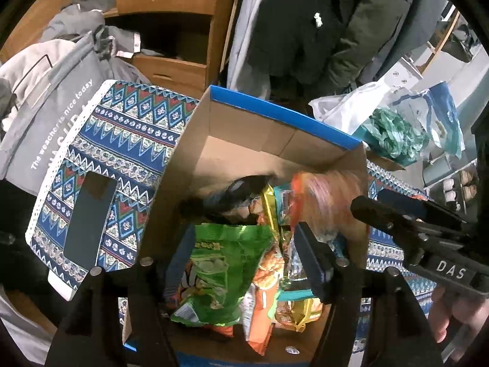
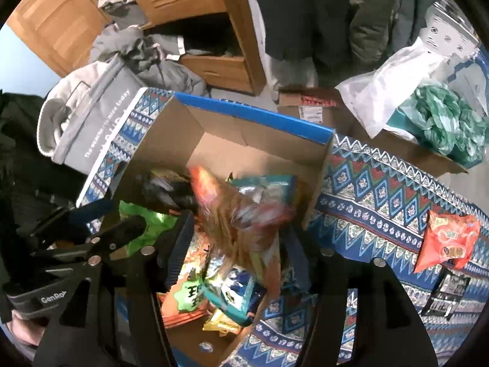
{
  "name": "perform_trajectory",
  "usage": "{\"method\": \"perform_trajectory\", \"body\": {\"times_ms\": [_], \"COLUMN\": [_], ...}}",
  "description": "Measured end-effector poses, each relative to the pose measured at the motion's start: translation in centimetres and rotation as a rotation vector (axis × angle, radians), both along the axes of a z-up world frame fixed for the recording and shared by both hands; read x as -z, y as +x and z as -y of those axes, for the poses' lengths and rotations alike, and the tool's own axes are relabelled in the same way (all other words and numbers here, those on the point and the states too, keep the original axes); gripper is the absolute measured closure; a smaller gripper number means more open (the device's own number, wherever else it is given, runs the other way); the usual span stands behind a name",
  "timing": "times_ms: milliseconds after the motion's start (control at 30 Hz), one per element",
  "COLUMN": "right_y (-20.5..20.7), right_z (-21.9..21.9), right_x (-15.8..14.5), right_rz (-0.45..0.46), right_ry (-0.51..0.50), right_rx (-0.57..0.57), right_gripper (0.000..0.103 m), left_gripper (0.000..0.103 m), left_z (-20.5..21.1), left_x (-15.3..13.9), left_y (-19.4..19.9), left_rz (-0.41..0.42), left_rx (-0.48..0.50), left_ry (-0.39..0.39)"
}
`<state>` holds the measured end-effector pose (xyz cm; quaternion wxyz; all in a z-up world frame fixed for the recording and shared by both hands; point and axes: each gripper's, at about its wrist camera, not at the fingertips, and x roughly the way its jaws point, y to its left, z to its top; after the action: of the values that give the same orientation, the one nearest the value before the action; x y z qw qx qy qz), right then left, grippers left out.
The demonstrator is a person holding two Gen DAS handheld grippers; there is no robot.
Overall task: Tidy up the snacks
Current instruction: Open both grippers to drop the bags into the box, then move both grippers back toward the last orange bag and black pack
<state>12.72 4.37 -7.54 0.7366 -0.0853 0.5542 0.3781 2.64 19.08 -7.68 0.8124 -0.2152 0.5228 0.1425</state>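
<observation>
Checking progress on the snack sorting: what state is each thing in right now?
Cardboard box: open, partly filled with snack bags.
Green bag: in the box, between the open left tongs.
Blurred orange bag: over the box, between the open right tongs.
Red-orange bag: flat on the cloth, outside the box.
Phone: flat, screen dark.

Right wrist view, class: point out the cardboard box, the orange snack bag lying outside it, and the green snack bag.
cardboard box (image 2: 253,116), right wrist view, blue far rim.
orange snack bag (image 2: 447,240), right wrist view, middle of front.
green snack bag (image 2: 152,223), right wrist view, visible upper part.
</observation>
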Motion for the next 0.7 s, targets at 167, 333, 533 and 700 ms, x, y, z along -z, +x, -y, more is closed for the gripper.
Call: {"method": "perform_trajectory", "body": {"times_ms": [167, 333, 533, 700], "right_y": [0.2, 0.3, 0.6, 1.0], "right_z": [0.7, 1.7, 3.4, 6.0], "right_x": [-1.2, -1.9, -1.4, -1.1], "right_rz": [0.015, 0.027, 0.015, 0.017], "right_ry": [0.032, 0.040, 0.034, 0.027], "right_rx": [0.018, 0.024, 0.029, 0.049], "right_gripper": [0.035, 0.035, 0.035, 0.035], "left_gripper": [0.035, 0.031, 0.031, 0.031], "left_z": [1.2, 2.8, 4.4, 5.9], "left_x": [-0.5, -0.8, -1.0, -1.2], "left_y": [0.1, 0.4, 0.8, 1.4], "left_rz": [0.010, 0.012, 0.013, 0.016], "left_rx": [0.034, 0.079, 0.113, 0.138], "left_ry": [0.001, 0.019, 0.024, 0.015]}}
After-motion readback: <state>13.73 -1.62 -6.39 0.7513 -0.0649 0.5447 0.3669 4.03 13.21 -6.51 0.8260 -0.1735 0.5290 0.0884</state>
